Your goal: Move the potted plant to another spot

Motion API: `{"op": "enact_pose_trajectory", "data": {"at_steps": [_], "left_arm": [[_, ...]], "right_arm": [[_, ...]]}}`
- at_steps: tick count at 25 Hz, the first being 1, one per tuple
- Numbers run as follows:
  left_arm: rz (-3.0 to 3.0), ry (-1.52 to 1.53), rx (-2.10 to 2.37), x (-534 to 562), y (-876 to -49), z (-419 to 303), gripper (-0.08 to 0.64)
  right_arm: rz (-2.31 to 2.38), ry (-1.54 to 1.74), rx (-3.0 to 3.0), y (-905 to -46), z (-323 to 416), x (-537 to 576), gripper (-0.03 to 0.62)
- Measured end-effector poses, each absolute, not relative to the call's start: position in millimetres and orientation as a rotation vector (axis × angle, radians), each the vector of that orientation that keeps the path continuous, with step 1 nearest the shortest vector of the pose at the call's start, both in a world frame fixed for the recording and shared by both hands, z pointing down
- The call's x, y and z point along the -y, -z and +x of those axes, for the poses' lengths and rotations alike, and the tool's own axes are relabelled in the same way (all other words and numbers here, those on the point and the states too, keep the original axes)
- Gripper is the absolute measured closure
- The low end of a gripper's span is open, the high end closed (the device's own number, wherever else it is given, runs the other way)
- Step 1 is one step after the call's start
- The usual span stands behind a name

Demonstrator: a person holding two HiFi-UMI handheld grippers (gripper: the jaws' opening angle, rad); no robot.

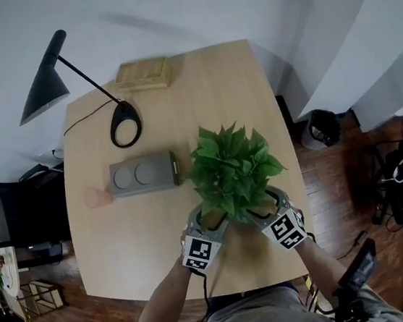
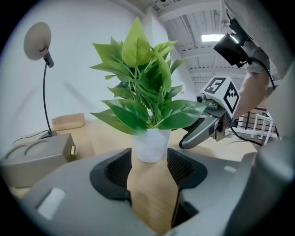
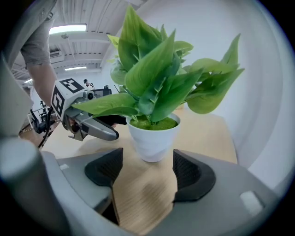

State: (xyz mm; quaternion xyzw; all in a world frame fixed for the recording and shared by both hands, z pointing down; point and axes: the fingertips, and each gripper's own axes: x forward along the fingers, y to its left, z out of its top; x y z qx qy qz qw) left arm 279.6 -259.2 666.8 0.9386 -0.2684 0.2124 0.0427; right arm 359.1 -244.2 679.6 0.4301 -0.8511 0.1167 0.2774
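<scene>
So the potted plant (image 1: 232, 169) sits near the front edge of the table (image 1: 206, 83), right in front of the person, and both claws are aimed at it from either side. The left claw (image 2: 149, 161) is released, with its jaws standing apart and the white pot (image 2: 150, 145) sitting right at their tips, not squeezed as far as I can see. The right claw (image 3: 148, 162) is the same deal: spread wide, pot just ahead of the pads, nothing grasped. My read is that this is the lining-up bit before the grab. To do it well I'd push each claw in a little further so the pads flank the pot's wall rather than just its near curve, and I'd go in low, under the leaves (image 3: 156, 78), so no foliage gets pinched. The pot looks tapered and smooth, so gripping too close to the bottom could let it squirt out; somewhere below the rim seems safer. Close gently and evenly, then lift straight up and keep it upright, since the plant looks top-heavy. There's bare table on the far right, well away from the lamp (image 1: 46, 84), the grey box (image 1: 143, 174) and the wooden box (image 1: 143, 74), so that's where I'd head.
</scene>
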Motion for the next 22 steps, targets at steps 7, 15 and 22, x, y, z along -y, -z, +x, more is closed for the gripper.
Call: {"op": "enact_pose_trajectory", "data": {"at_steps": [7,15,22], "left_arm": [[2.840,-0.509,0.863,226,-629,266,0.379],[2.859,-0.301,0.826,153,-565,254,0.511],[2.865,-0.208,0.823,60,-531,210,0.560]], "right_arm": [[1.220,-0.296,2.325,-641,351,215,0.245],[1.275,-0.199,2.386,-575,312,151,0.296],[1.345,-0.228,2.396,-546,265,53,0.373]]}}
